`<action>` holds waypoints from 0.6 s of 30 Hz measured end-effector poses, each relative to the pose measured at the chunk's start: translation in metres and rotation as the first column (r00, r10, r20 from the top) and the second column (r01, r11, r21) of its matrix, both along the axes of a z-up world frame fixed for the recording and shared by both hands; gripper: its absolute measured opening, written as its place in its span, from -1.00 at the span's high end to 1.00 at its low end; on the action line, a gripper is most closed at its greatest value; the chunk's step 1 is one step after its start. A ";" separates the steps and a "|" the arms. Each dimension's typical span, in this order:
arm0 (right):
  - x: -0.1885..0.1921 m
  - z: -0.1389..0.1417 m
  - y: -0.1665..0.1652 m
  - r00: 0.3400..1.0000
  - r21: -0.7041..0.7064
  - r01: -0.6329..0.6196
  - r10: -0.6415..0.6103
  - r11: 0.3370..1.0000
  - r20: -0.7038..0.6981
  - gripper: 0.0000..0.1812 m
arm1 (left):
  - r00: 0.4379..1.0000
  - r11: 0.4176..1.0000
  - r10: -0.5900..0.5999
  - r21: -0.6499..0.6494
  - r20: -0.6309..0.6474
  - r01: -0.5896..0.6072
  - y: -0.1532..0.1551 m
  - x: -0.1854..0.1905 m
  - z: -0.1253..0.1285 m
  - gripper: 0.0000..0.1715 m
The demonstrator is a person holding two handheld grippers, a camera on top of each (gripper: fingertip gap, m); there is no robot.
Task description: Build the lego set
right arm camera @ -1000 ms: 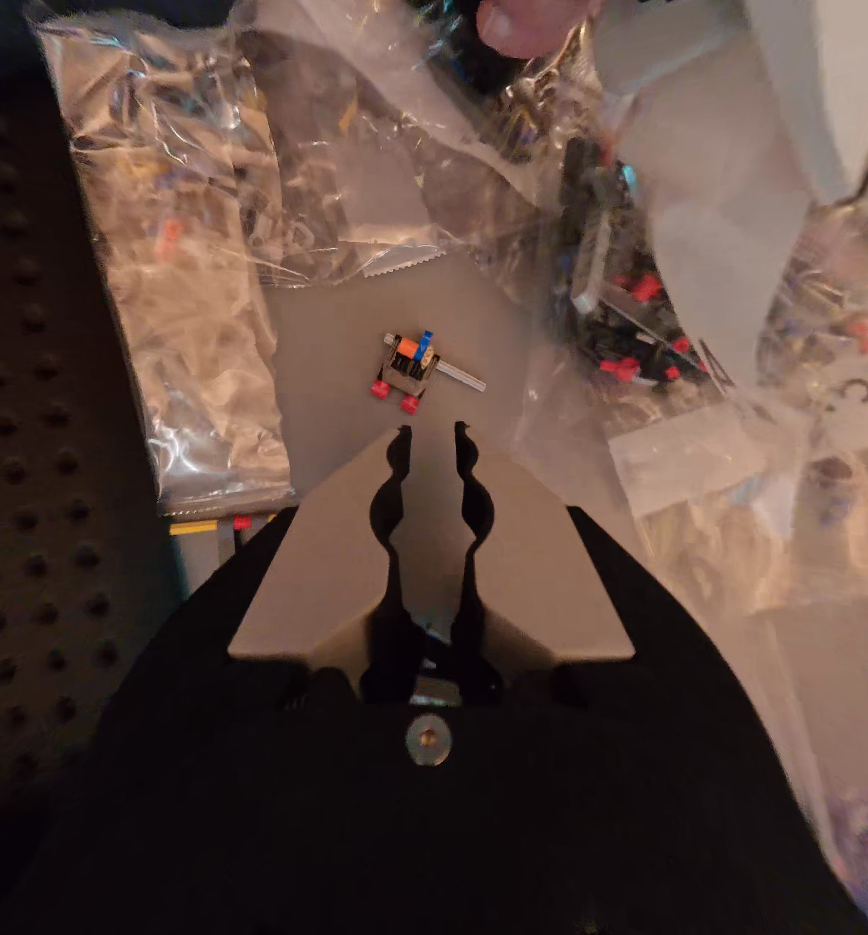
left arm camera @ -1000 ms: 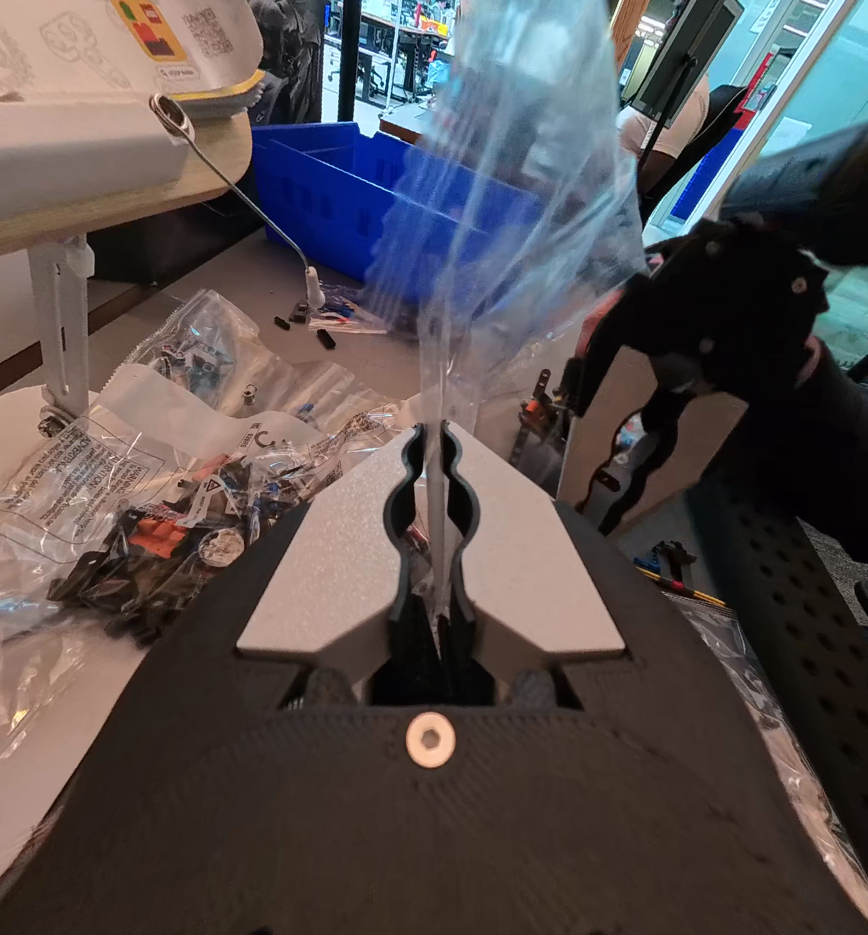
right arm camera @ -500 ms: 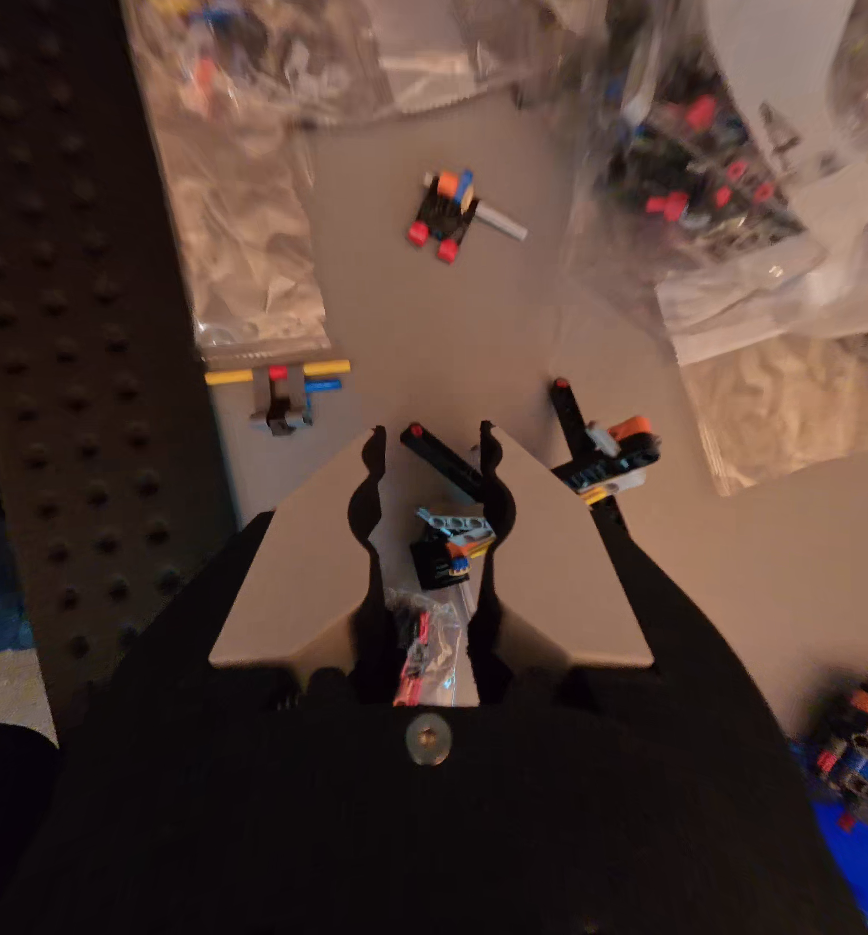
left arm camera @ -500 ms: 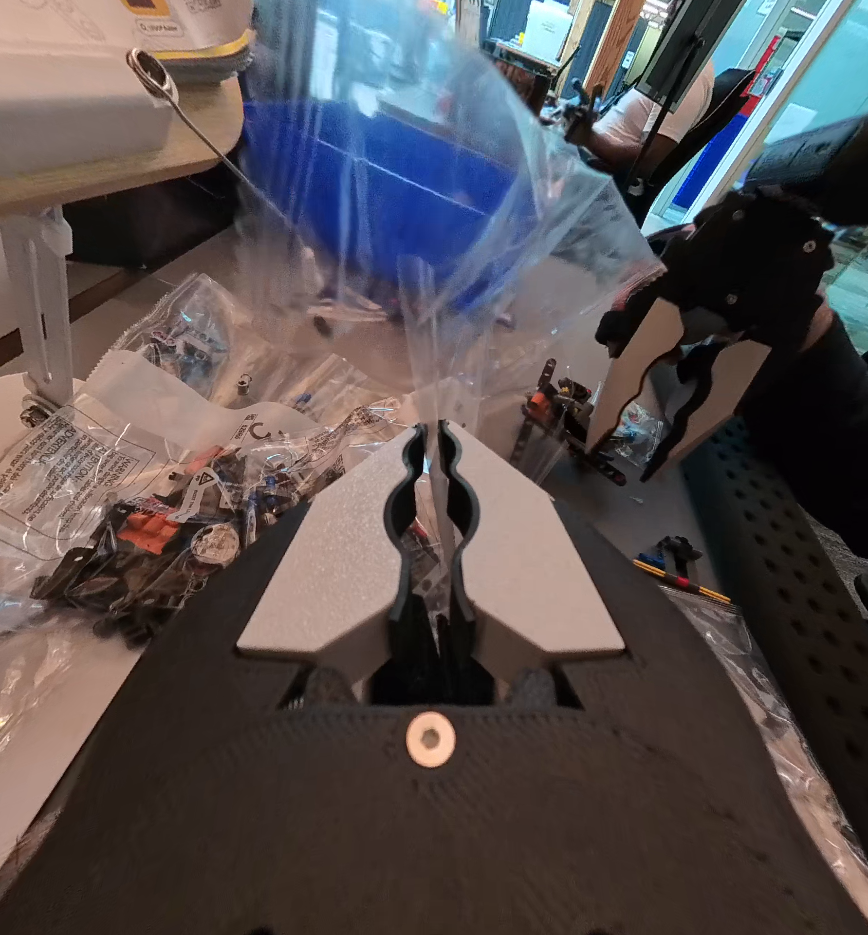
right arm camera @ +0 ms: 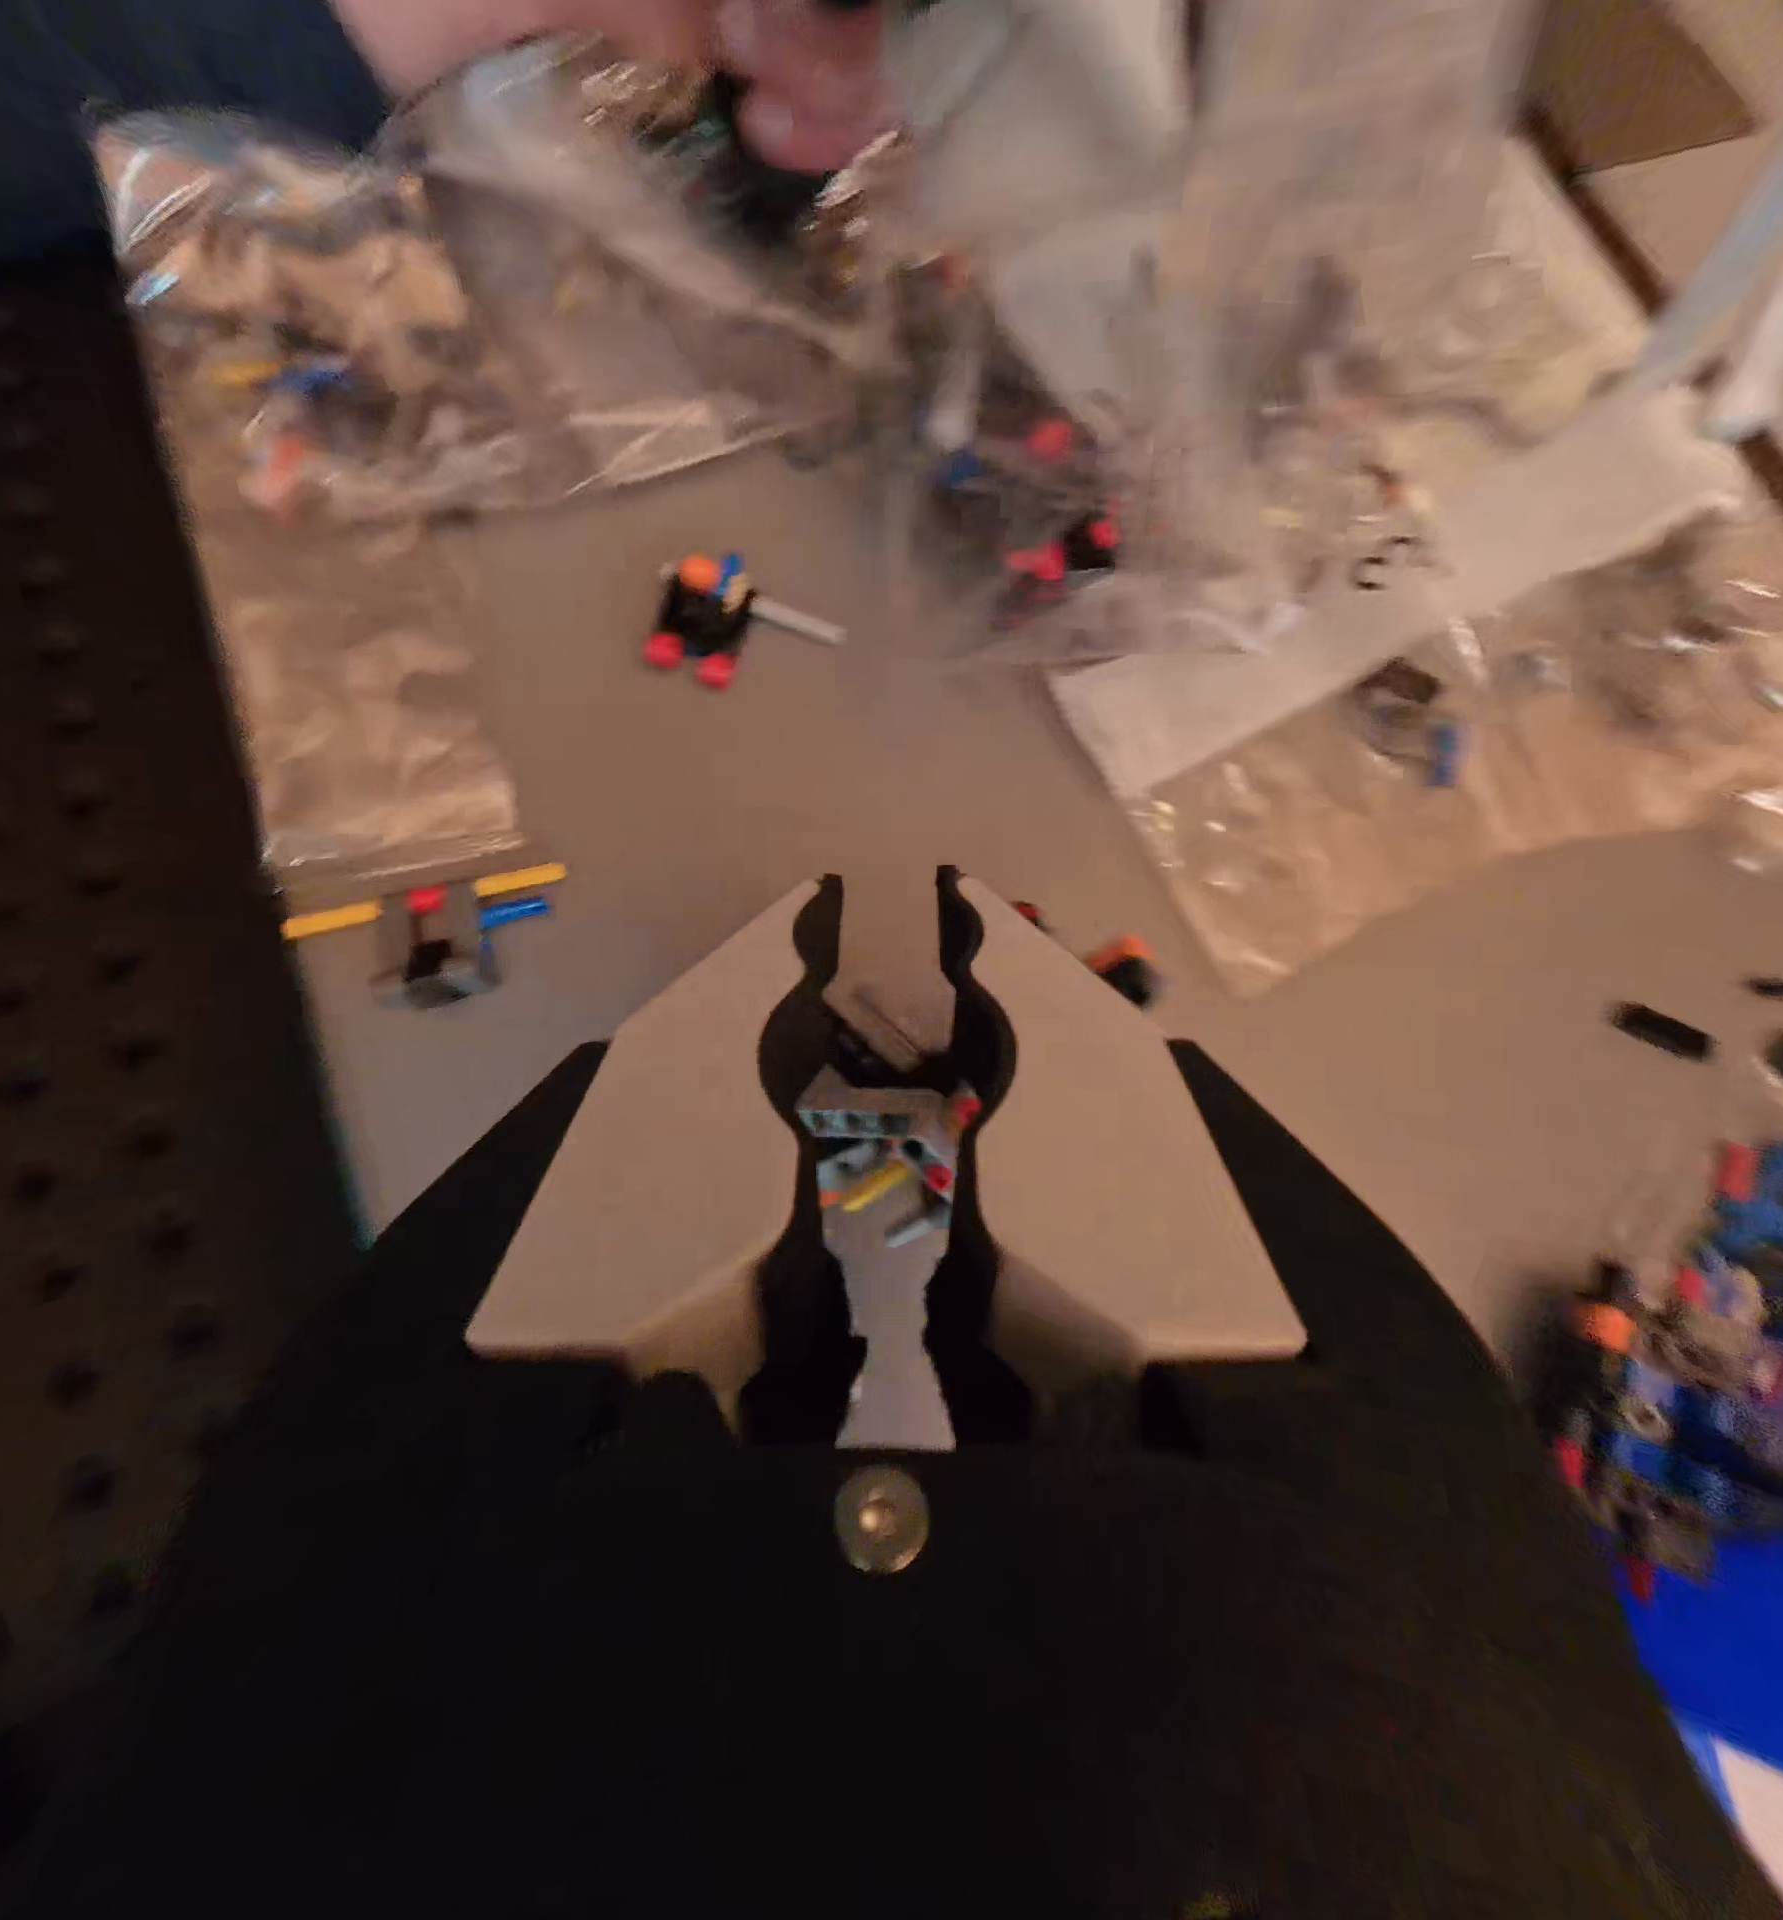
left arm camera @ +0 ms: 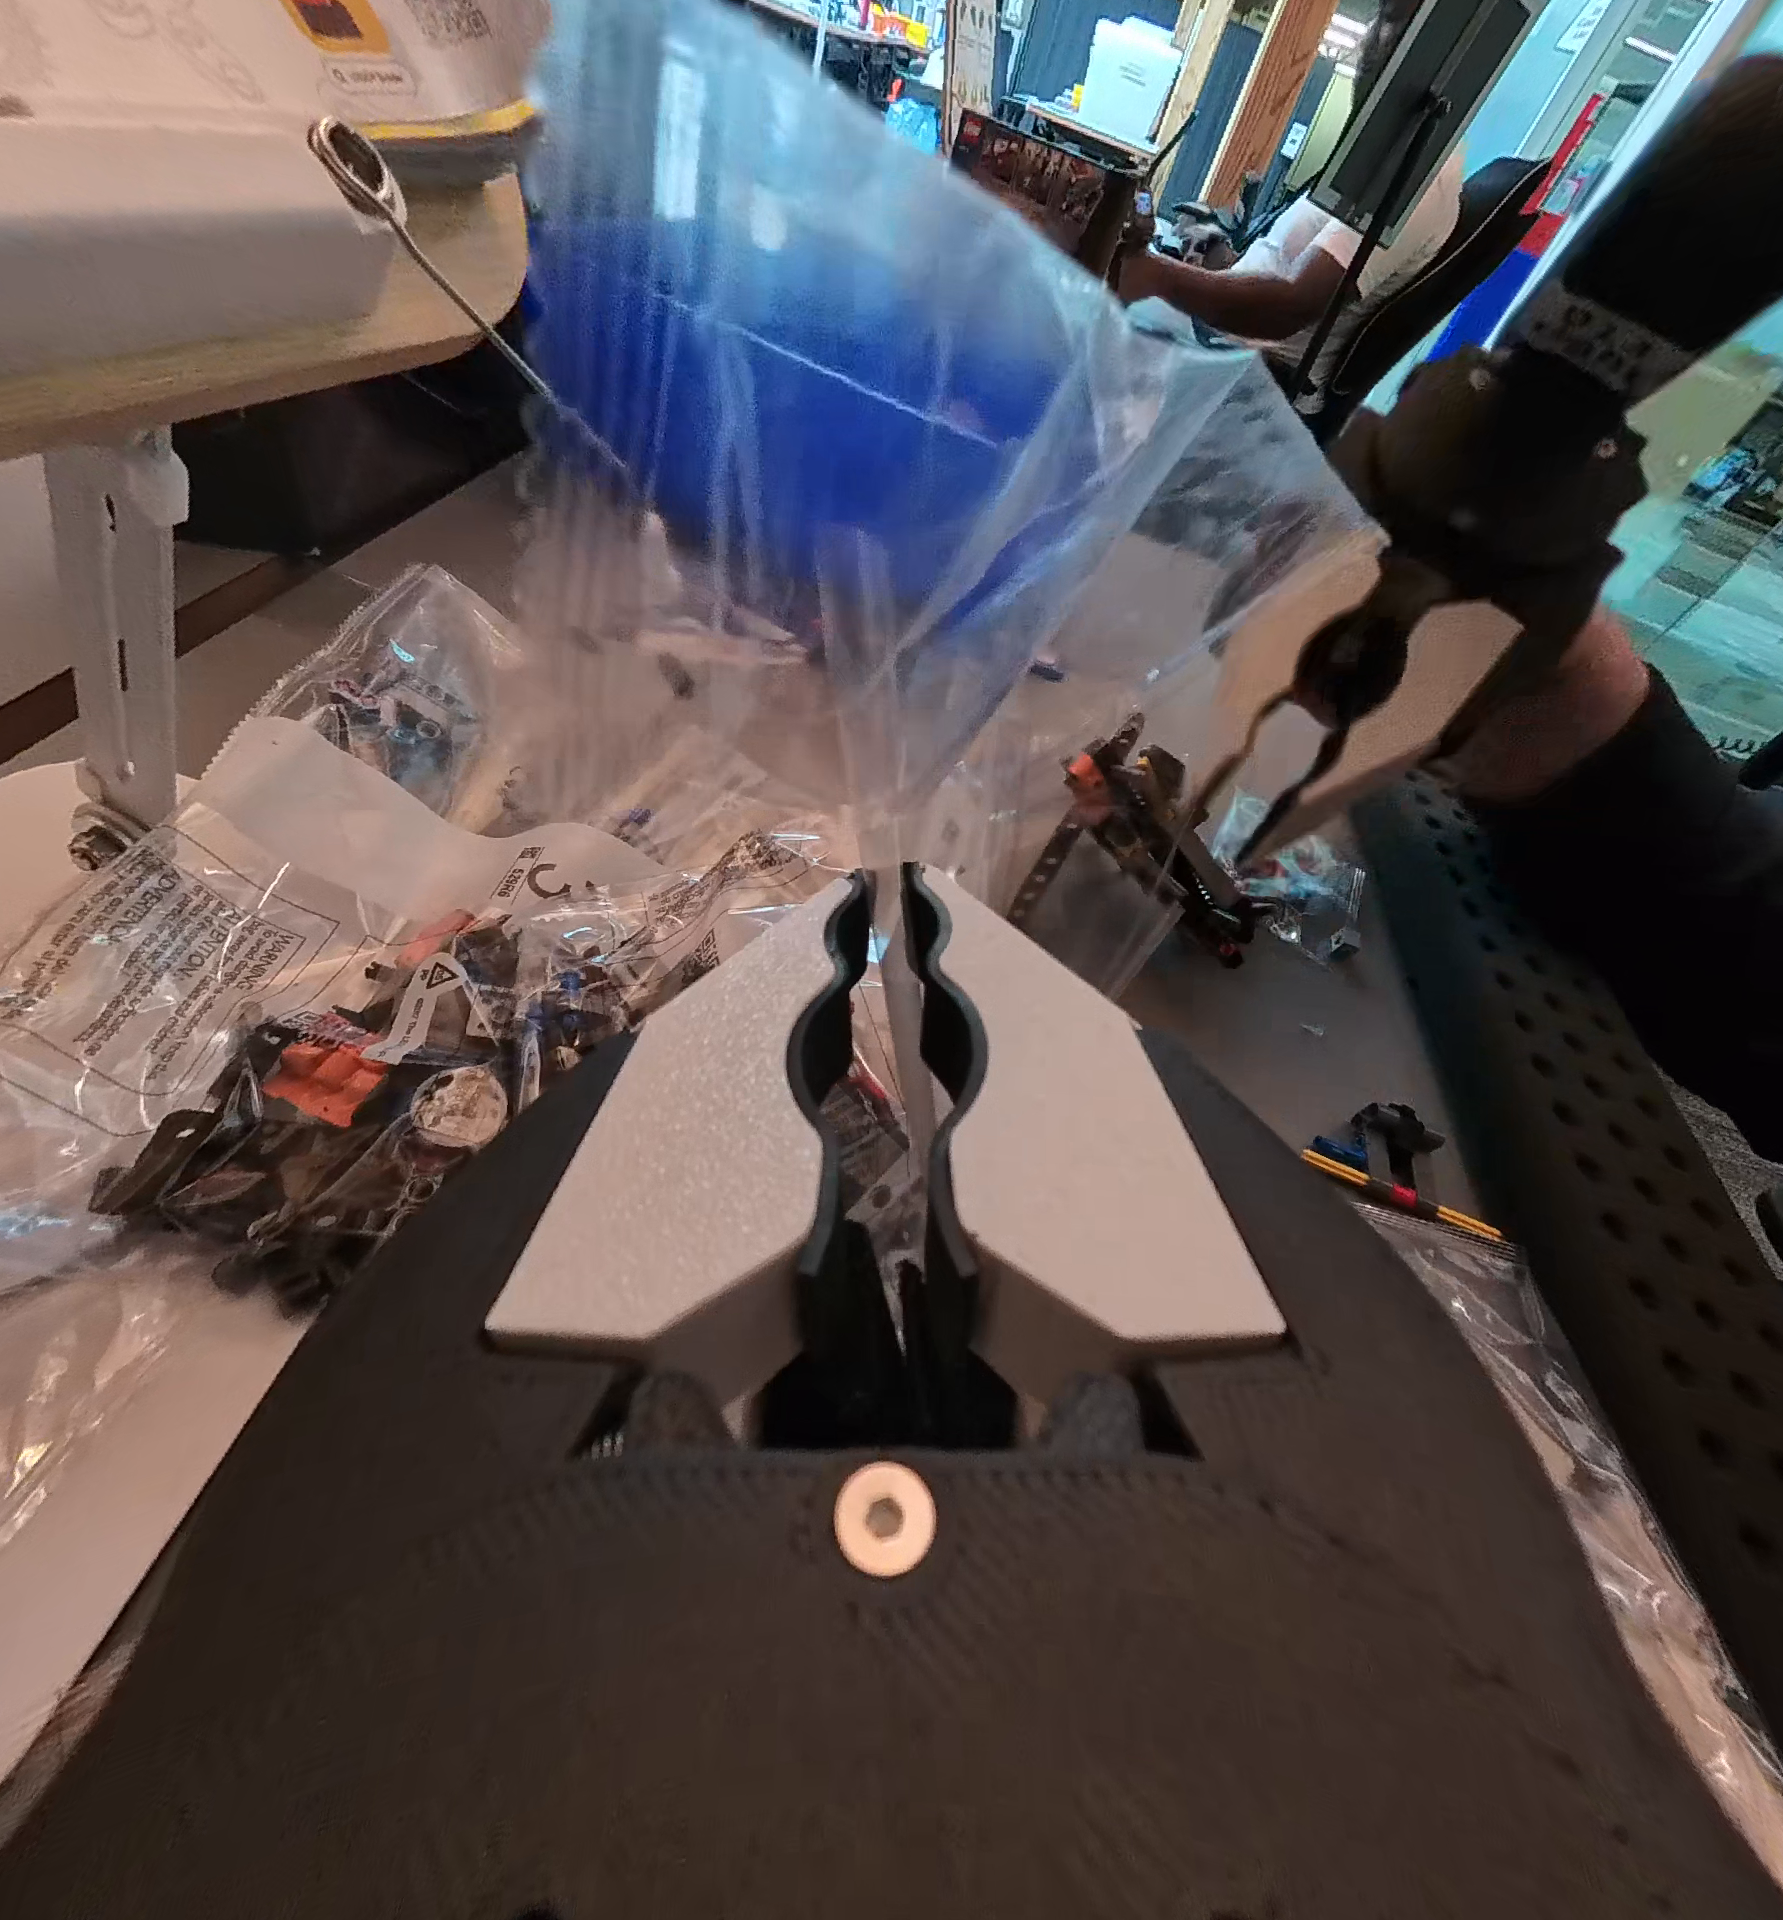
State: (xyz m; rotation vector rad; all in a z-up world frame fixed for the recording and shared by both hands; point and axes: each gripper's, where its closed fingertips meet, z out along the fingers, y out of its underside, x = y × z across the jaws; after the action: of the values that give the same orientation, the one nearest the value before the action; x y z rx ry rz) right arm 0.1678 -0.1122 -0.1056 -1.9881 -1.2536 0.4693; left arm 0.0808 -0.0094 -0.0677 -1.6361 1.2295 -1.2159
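**Empty bag pinched left; small assembly under right gripper**

Left gripper (left arm camera: 885, 883): jaws clamped on the edge of a clear plastic bag (left arm camera: 866, 416), which stands up limp and looks empty. Judged weightless, slippery, crushable; an edge pinch suits it. Right gripper (right arm camera: 889, 883): jaws apart, nothing held, over a grey lego sub-assembly (right arm camera: 882, 1138) on the grey table (right arm camera: 1386, 1039). Judged light, rigid, but pins may pop off; take it across the flat grey beam. Wheeled piece (right arm camera: 700, 618) lies well apart, unopened parts bags (left arm camera: 274, 1029) beyond
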 end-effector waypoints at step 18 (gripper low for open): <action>0.028 -0.028 0.029 0.979 -0.115 0.202 -0.205 0.973 -0.017 0.65 | 1.000 1.000 -0.002 -0.004 0.000 0.002 -0.001 -0.001 0.000 0.86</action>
State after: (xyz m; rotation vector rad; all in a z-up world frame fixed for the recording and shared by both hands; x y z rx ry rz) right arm 0.1958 -0.0828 -0.1340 -2.1697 -1.0113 0.4735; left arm 0.0793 -0.0103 -0.0674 -1.6389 1.2295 -1.2200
